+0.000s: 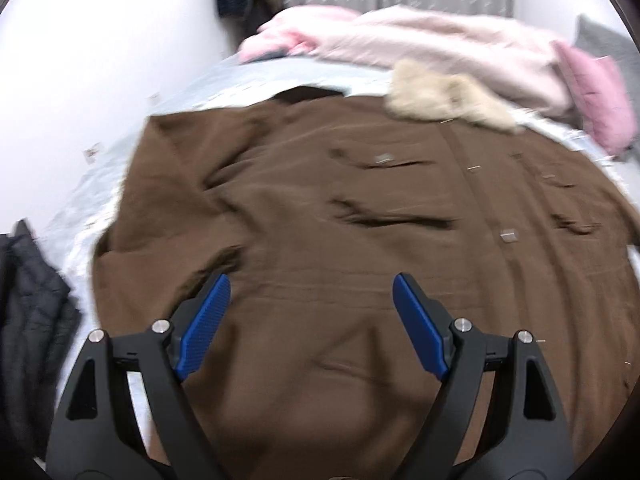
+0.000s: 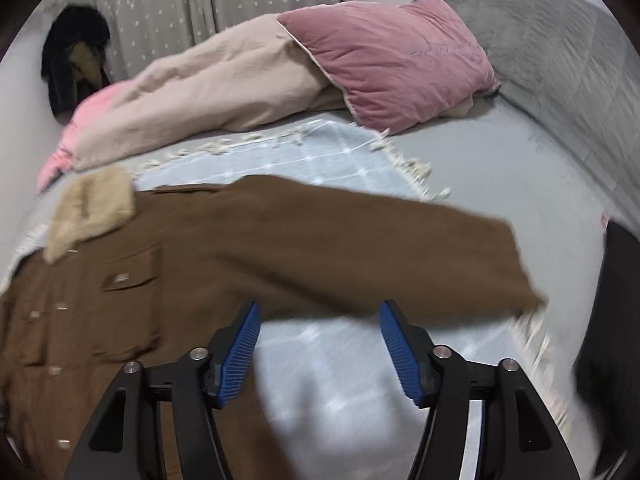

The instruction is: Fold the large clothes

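Covering the bed [image 2: 500, 168], a brown coat [image 1: 320, 208] is lying flat, front up, one sleeve [image 2: 380, 248] stretched sideways. Both the left gripper [image 1: 310, 292] and right gripper [image 2: 318, 320] are hovering with jaws spread, pinching nothing. Folding is seemingly just starting; next, the sleeve needs grasping and bringing inward.

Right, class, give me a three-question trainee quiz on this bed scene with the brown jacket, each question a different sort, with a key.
1. True or false: the brown jacket lies front side up on the bed.
2. What colour is the jacket's collar? A) black B) cream C) pink
3. Fill in: the right gripper is ___, with nothing between its fingers.

Key: 1 true, its buttons and chest pocket show. 2 B. 3 open.
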Tool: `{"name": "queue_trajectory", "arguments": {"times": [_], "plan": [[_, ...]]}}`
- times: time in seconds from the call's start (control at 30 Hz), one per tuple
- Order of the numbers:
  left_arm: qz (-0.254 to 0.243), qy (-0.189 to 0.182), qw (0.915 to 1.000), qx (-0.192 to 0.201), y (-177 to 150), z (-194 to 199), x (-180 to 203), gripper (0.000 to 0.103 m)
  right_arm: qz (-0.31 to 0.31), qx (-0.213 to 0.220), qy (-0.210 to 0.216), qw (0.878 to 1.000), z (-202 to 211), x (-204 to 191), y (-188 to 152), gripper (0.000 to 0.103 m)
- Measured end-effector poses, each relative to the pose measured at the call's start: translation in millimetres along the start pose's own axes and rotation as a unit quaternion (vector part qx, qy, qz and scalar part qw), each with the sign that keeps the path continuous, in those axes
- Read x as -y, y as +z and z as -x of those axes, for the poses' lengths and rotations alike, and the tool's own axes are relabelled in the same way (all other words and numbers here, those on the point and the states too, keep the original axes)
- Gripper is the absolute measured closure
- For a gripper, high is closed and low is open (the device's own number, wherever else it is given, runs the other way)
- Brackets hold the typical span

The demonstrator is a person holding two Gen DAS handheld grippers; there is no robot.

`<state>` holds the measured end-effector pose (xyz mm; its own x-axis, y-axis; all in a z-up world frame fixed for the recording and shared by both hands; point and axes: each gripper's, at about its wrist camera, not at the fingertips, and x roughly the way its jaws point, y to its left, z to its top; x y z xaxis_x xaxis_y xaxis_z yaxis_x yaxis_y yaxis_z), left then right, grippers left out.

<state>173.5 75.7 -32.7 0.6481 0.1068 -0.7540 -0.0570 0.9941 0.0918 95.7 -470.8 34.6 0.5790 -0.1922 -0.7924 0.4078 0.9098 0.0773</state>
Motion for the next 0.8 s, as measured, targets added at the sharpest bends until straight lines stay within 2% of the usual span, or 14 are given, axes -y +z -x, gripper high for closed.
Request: {"name": "queue_trajectory", "arguments": {"times": [0.1,0.23,0.3,0.4,0.47,0.53,0.57,0.6,0.63,0.67,0.73,0.8], "plan": [[0.033,0.038,0.998,-0.036,3.0,-18.3,-27.7,0.019,-0.022,-0.011,0.038,0.999,17.8,-20.3,-25.8,0.035],[0.083,0.041,0.9929,-0.074,3.1,-51.9,-71.0,0.018,-0.036,-0.004,0.078,0.996,32.8,-37.9,-60.0,0.033],[0.105,-0.012,0.989,-0.104,-3.5,-76.7,-88.1,0.017,-0.034,-0.002,0.085,0.996,31.3,-45.0,-77.0,0.032],[0.125,-0.045,0.9881,-0.078,-7.1,-78.4,-98.1,0.017,-0.034,-0.036,0.072,0.996,15.8,-50.4,-82.4,0.032],[0.123,-0.059,0.9884,-0.066,-4.5,-74.8,-99.4,0.03,-0.048,-0.035,0.087,0.994,10.9,-49.2,-82.5,0.032],[0.129,-0.09,0.9852,-0.068,0.0,-72.4,-103.4,0.057,-0.049,-0.039,0.082,0.995,8.7,-47.4,-84.1,0.032],[0.135,-0.101,0.9832,-0.071,2.4,-71.2,-106.0,0.065,-0.047,-0.038,0.074,0.995,8.8,-45.7,-84.5,0.032],[0.15,-0.105,0.9799,-0.08,8.2,-67.6,-111.8,0.081,-0.046,-0.036,0.067,0.996,8.5,-44.3,-84.9,0.032],[0.155,-0.081,0.9811,-0.082,15.5,-61.8,-116.2,0.091,-0.048,-0.035,0.062,0.996,8.5,-42.0,-85.2,0.032],[0.155,-0.071,0.9821,-0.08,22.2,-55.6,-120.2,0.091,-0.05,-0.035,0.062,0.996,9.1,-39.5,-85.5,0.032],[0.157,-0.058,0.9848,-0.047,49.5,-32.1,-140.6,0.092,-0.056,-0.037,0.067,0.996,8.7,-33.4,-86.1,0.032],[0.136,-0.003,0.9907,-0.002,79.9,-7.4,-156.8,0.092,-0.06,-0.04,0.064,0.995,7.2,-28.3,-86.6,0.032]]}}
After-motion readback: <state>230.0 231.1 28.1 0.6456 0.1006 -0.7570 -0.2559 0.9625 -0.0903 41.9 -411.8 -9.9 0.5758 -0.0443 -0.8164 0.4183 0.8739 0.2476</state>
